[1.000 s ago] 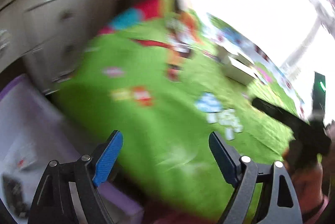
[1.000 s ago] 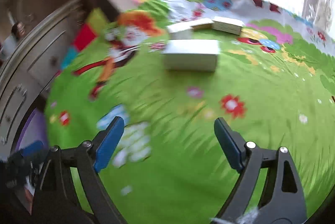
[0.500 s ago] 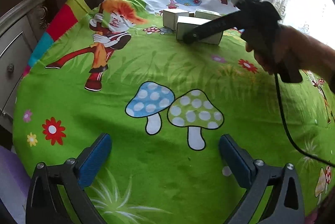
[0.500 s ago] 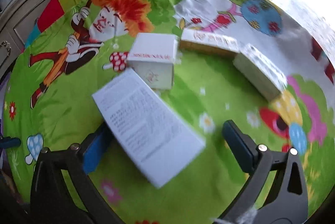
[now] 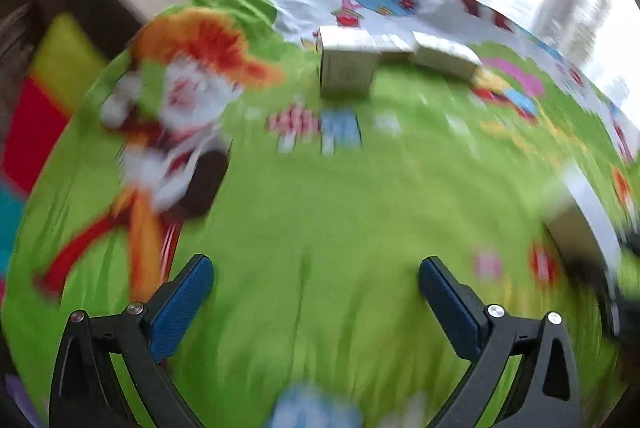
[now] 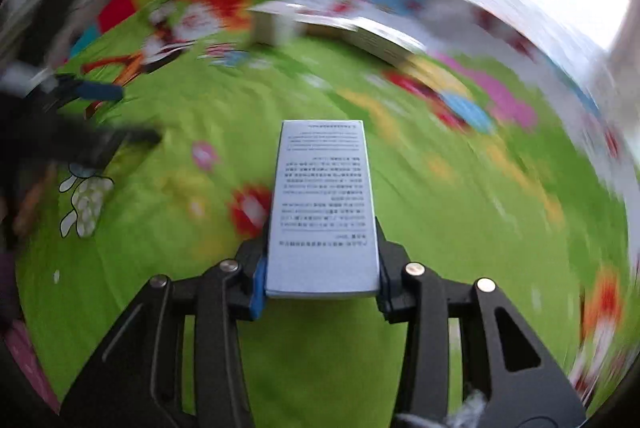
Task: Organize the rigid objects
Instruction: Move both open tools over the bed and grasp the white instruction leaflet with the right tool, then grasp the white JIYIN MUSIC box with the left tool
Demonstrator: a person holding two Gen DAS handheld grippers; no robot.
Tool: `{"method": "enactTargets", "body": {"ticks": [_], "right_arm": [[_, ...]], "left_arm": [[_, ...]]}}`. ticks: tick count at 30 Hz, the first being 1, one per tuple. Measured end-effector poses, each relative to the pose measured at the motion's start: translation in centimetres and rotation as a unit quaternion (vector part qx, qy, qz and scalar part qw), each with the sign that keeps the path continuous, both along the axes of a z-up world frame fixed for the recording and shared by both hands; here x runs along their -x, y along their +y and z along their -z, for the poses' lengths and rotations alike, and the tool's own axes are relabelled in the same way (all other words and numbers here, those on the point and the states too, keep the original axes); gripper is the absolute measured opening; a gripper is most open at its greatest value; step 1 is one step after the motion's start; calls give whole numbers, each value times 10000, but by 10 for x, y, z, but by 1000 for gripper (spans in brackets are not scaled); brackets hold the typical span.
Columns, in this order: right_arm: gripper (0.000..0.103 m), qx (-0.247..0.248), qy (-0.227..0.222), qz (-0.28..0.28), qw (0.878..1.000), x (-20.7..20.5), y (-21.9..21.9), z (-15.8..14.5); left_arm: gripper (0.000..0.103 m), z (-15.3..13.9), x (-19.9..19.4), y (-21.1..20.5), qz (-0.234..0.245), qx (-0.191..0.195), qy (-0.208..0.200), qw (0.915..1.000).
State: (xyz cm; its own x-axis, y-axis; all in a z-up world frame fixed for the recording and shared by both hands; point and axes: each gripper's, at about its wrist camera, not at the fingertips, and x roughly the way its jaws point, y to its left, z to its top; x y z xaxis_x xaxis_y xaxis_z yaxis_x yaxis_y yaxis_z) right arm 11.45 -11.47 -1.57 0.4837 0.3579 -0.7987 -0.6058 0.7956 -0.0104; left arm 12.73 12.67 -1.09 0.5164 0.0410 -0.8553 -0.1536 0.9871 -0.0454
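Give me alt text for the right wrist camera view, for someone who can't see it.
The right gripper is shut on a flat white box printed with text, held above a bright green cartoon-print cloth. Farther back, blurred, more white boxes sit on the cloth, and the left gripper shows at the left edge.

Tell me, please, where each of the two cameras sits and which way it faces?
Left wrist: on the left gripper, looking forward and down over the green cartoon bedspread at white boxes; its own open blue-padded fingers show, nothing between them.
Right wrist: on the right gripper, angled down at the bedspread; its fingers have just closed on a printed white box; the left gripper enters at the left edge.
Shared: the bedspread, the far boxes.
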Motion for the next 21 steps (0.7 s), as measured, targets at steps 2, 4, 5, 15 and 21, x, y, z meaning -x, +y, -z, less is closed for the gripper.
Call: {"method": "enactTargets", "body": {"ticks": [2, 4, 5, 15, 21], "right_arm": [[46, -81, -75, 351, 9993, 9, -20, 0], [46, -137, -135, 462, 9987, 15, -27, 1], [46, -107, -151, 478, 9987, 15, -26, 1], [47, -193, -89, 588, 9980, 12, -29, 1], [47, -229, -59, 595, 9979, 10, -29, 2]], "left_arm": [[103, -1, -32, 1, -147, 98, -85, 9998], [103, -1, -64, 2, -360, 100, -131, 9992], [103, 0, -82, 2, -470, 98, -143, 9987], [41, -7, -86, -12, -365, 224, -677, 9968], [41, -12, 29, -74, 446, 314, -717, 9959]]}}
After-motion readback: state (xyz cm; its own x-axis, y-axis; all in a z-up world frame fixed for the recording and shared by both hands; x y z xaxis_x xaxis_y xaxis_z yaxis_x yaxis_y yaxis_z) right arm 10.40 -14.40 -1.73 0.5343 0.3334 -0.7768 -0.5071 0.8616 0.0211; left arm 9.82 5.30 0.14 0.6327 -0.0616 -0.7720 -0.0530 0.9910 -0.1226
